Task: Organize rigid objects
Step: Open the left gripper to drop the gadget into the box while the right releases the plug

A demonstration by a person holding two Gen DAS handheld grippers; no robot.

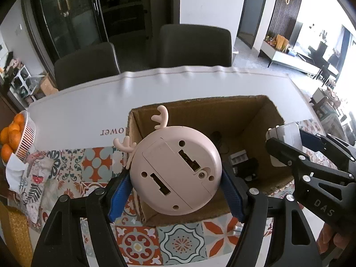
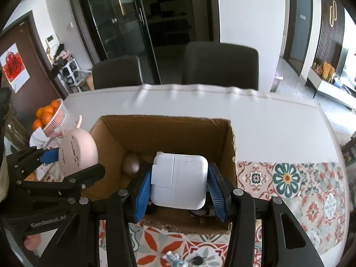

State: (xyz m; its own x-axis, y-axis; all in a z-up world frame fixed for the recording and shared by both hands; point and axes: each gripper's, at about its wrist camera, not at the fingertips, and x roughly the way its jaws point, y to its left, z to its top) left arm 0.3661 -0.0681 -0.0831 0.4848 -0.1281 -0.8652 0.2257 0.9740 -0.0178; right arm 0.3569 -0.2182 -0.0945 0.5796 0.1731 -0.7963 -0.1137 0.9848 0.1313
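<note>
Both grippers loaded over the cardboard box (image 2: 231, 146). Right gripper (image 2: 179, 183) clamps the white charger (image 2: 180, 180), centre of the right wrist frame, already above the box interior — drop is straight down. Left gripper (image 1: 175, 182) grips the pink antlered clock (image 1: 175, 169), back facing camera, straddling the box's near-left corner; box opening lies up and right of it. Right looks nearer to releasing.
</note>
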